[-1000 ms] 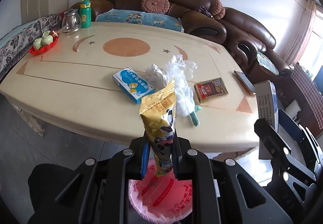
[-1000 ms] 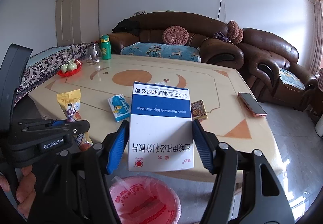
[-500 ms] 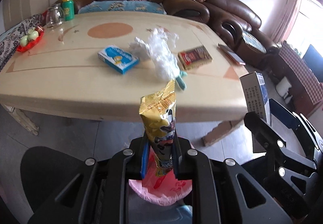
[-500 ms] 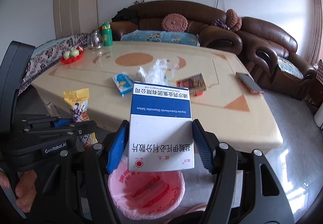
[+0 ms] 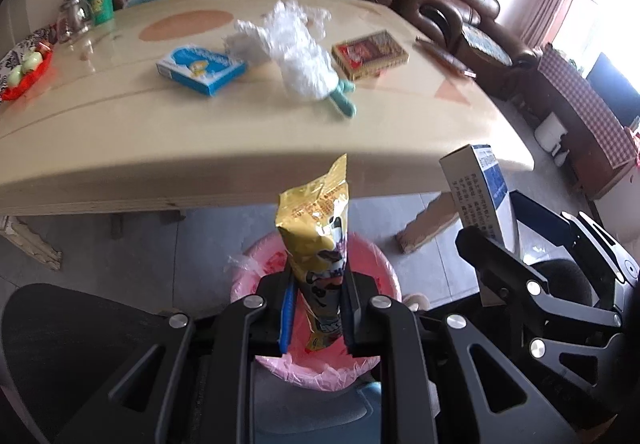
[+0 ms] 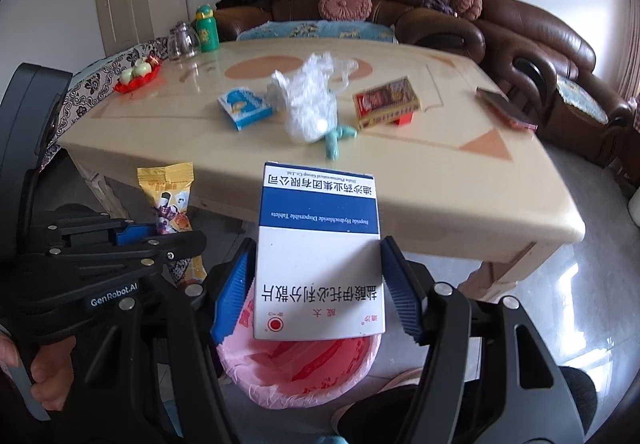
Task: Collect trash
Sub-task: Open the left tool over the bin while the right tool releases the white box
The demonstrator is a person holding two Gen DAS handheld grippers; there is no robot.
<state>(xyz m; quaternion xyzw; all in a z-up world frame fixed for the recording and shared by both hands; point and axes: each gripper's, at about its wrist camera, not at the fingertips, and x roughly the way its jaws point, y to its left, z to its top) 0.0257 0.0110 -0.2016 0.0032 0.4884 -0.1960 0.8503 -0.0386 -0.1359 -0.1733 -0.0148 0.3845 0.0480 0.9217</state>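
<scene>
My left gripper is clamped narrow on a gold snack wrapper, held upright over the pink-lined trash bin on the floor. My right gripper grips a blue-and-white medicine box by its sides above the same bin. Beyond, on the table, lie a small blue box, crumpled plastic and a red packet.
</scene>
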